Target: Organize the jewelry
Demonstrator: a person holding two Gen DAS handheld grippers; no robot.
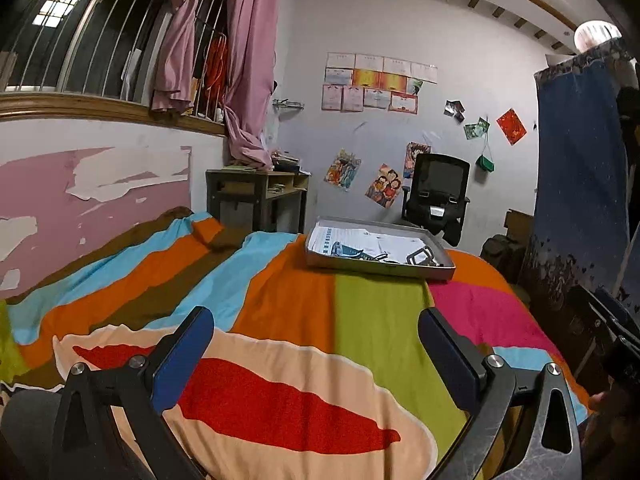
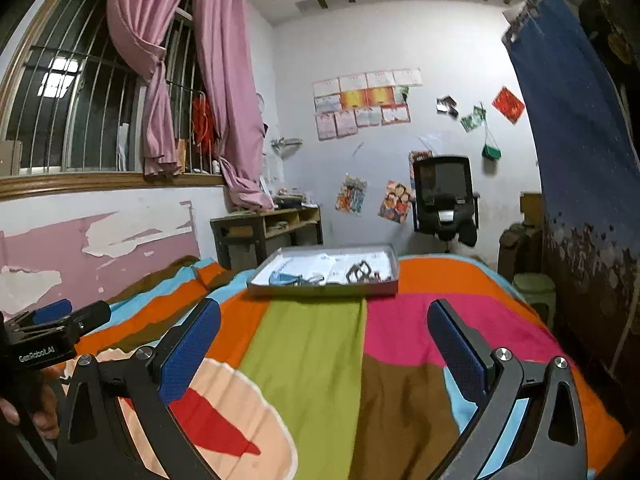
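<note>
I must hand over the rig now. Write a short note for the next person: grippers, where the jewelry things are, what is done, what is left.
Left gripper: open, empty, held above the striped blanket.
Right gripper: open, empty, also above the blanket, short of the tray.
Shallow grey tray: lies on the far part of the bed, ahead of both grippers. Inside are papers and a few small dark pieces, too small to name.
Done: nothing visible; no piece is held.
Left: probably bring the grippers forward to the tray and begin sorting the pieces.
</note>
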